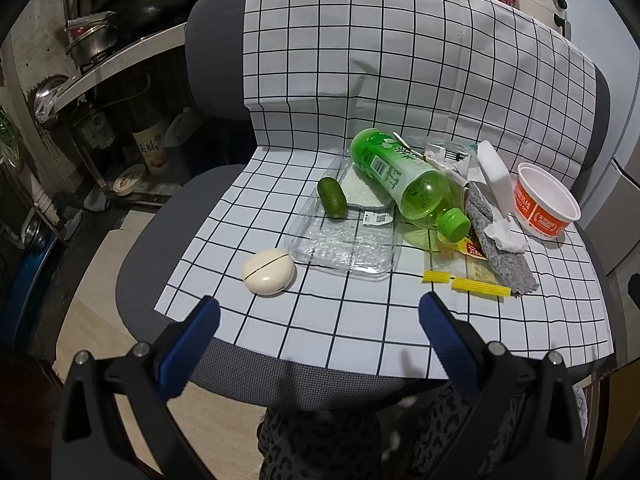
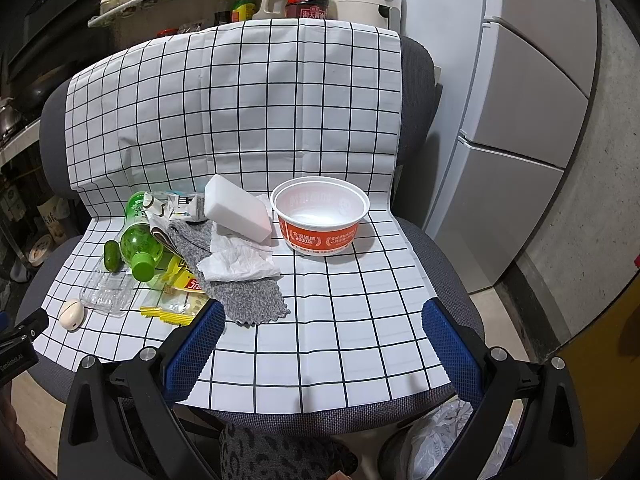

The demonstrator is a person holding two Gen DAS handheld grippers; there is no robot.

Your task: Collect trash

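Left gripper [image 1: 319,312] with black arms and blue textured pads [image 1: 190,344], held low before the front edge of the grey office chair [image 1: 168,240], pointing forward and slightly down at the seat. Jaws spread wide, holding nothing, both pads above the near edge of the white cloth with black grid lines [image 1: 360,80].

Right gripper [image 2: 319,320] in the same pose, further to the right side of the seat. Jaws also wide apart and empty, left pad [image 2: 192,352] just before the corner of the grey knitted cloth [image 2: 244,296].

All trash lying on the seat, none touched by either gripper:
- Green plastic bottle with green cap [image 1: 404,180] on its side, cap toward the front, resting partly over the clear plastic tray [image 1: 344,240].
- Small dark green oval fruit [image 1: 332,198] on the tray's left part.
- Cream-coloured round case [image 1: 269,272] alone on the cloth, left of the tray.
- Yellow plastic wrapper [image 1: 466,282] in front of the bottle cap.
- Crumpled white tissue [image 2: 240,260] on top of the grey knitted cloth.
- White rectangular foam block [image 2: 240,208] leaning behind the tissue.
- Orange and white paper bowl [image 2: 320,216] upright at the right, just beside the block, seemingly empty.

Below the seat, leopard-patterned fabric [image 2: 280,456] and a bin with a pale plastic liner [image 2: 436,440] at the right.
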